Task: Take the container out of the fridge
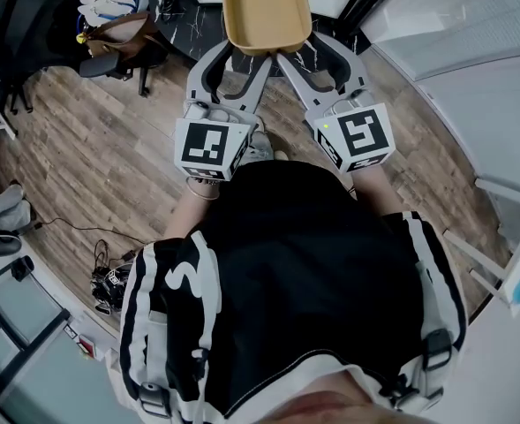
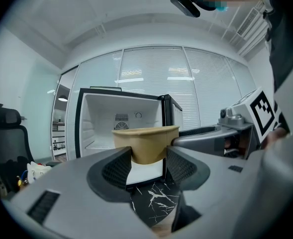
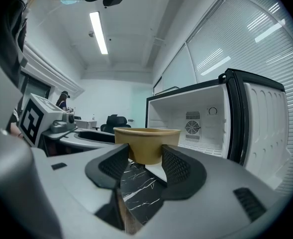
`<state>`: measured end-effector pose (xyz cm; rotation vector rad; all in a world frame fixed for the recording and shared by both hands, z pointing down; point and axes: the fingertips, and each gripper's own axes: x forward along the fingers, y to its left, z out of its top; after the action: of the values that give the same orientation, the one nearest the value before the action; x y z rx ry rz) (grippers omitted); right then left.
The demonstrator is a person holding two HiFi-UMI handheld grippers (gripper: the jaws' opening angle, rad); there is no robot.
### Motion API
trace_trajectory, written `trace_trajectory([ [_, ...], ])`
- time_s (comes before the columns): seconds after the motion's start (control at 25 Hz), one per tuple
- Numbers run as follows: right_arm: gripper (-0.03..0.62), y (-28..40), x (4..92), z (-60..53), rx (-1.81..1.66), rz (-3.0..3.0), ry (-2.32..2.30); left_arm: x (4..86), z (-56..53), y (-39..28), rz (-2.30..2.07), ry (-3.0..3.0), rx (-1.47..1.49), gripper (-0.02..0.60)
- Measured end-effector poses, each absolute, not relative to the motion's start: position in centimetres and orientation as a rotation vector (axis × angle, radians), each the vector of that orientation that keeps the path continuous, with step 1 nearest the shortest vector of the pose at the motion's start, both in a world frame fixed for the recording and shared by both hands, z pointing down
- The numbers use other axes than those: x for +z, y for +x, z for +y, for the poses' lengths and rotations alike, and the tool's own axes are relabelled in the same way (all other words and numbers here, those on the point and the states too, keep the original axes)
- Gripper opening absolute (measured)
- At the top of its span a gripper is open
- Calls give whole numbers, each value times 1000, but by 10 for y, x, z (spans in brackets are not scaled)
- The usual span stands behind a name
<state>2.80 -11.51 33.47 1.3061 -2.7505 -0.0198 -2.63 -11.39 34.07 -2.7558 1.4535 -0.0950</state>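
Note:
A tan, empty, rounded-square container [image 1: 267,9] is held up in the air between both grippers. In the head view my left gripper [image 1: 244,53] grips its near-left rim and my right gripper [image 1: 300,48] its near-right rim. The left gripper view shows the container [image 2: 146,142] pinched between that gripper's [image 2: 147,158] dark ribbed pads. In the right gripper view it [image 3: 146,144] sits the same way in that gripper [image 3: 145,161]. Behind it the white fridge [image 2: 104,123] stands open, its inside [image 3: 206,118] bare.
A black marble-patterned surface [image 2: 153,198] lies under the container in front of the fridge. An office chair [image 1: 43,25] loaded with bags stands at the left on the wood floor. Cables [image 1: 109,281] lie at the lower left. Glass walls with blinds [image 2: 196,83] stand behind the fridge.

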Motion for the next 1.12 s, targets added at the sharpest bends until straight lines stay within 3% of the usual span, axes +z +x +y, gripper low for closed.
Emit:
trace_trajectory([
  [1.12,216,17,338,-90,-30,-2781,1266,340,-86,-37,1482,-2689,-73,227],
])
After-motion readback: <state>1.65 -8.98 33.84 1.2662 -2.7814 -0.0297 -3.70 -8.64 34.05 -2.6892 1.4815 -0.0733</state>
